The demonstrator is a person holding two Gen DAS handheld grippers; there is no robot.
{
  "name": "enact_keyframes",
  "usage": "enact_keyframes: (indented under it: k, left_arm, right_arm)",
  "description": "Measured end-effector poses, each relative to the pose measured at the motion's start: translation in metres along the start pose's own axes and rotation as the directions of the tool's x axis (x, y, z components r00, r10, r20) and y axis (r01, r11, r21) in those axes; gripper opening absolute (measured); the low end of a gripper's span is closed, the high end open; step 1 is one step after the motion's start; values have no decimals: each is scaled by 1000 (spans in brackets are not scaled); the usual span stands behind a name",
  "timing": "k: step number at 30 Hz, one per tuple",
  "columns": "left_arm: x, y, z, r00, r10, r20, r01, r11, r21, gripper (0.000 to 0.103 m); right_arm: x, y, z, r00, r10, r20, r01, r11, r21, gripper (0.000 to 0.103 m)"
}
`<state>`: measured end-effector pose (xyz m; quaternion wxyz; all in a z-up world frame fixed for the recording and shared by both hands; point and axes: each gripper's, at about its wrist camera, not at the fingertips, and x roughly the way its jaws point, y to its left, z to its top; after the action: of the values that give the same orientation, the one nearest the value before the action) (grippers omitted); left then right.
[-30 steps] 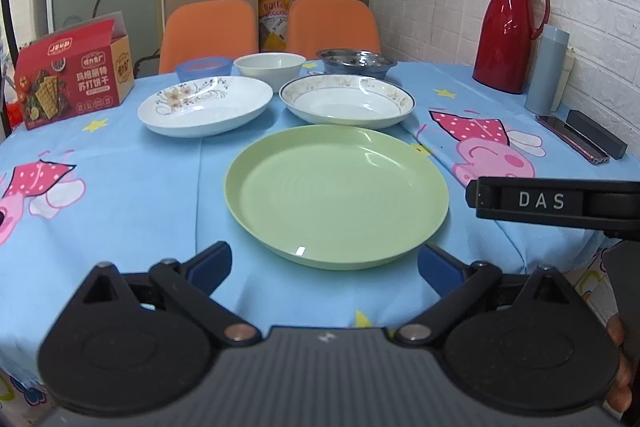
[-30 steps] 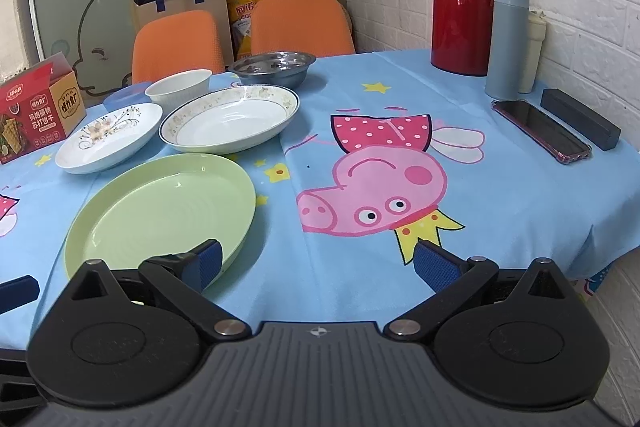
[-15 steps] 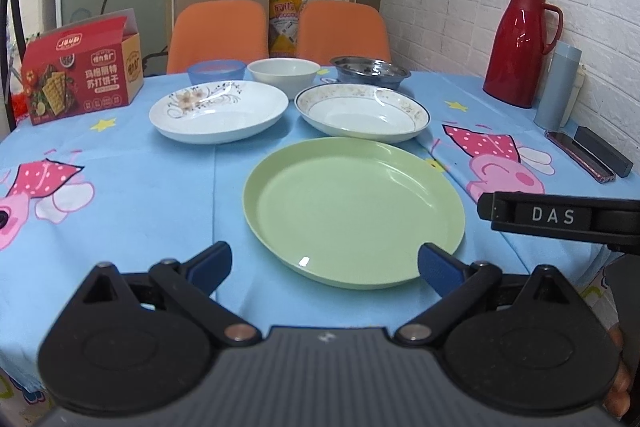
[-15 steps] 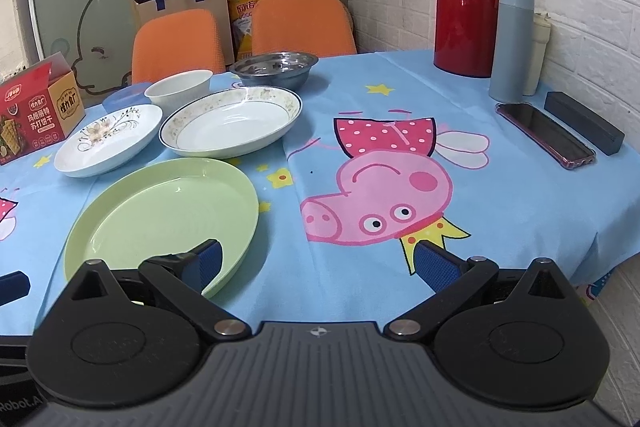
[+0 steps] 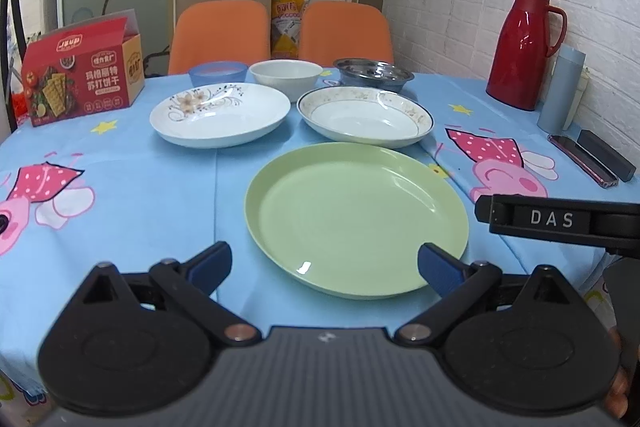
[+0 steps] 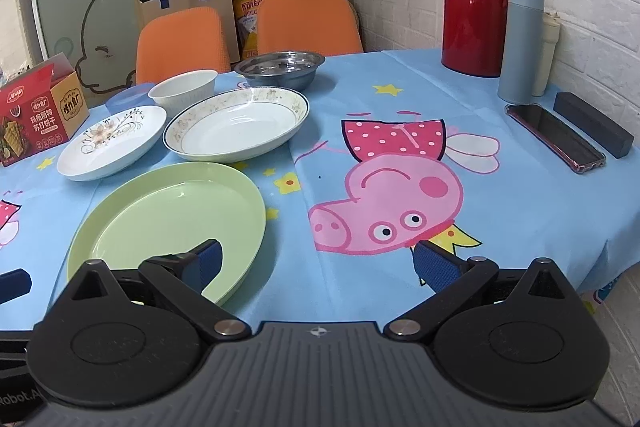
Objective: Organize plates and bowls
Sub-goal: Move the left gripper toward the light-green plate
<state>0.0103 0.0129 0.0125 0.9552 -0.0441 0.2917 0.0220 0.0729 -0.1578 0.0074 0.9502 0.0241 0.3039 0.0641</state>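
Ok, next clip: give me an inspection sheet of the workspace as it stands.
Surface: table under a blue cartoon-pig cloth.
Job's things: green plate nearest; floral plate and gold-rimmed plate behind it; blue bowl, white bowl, steel bowl at the back. None stacked.
Clutter: cracker box, red thermos, blue tumbler, phone, black case.
Grippers: left gripper and right gripper both open, empty.
Cables: nothing seen.
Surroundings: two orange chairs, brick wall.

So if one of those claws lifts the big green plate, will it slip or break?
The green plate looks like plastic, so probably light and unlikely to shatter. Its glossy surface and low rim may slip between the pads, and held by one edge it could tilt.
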Motion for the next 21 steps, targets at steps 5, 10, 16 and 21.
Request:
enact_keyframes:
  k: [5,10,16,21]
  left_arm:
    - [1,0,1,1000,-4,-3,4,1000,0,98]
    - [3,4,4,1000,1,-9,-1,1000,-11,98]
    - [8,7,11,1000,-2,-21,2,1000,-15,98]
    - [7,15,19,999,15,-43,-15,1000,-5,98]
  right_arm:
    - [0,-2,2,1000,-2,4,2,1000,8,103]
    - [4,3,4,1000,4,-9,-4,1000,-2,103]
    - [10,7,12,1000,5,-19,-5,1000,-9,103]
    - [11,9,20,999,21,-37,-22,999,-39,103]
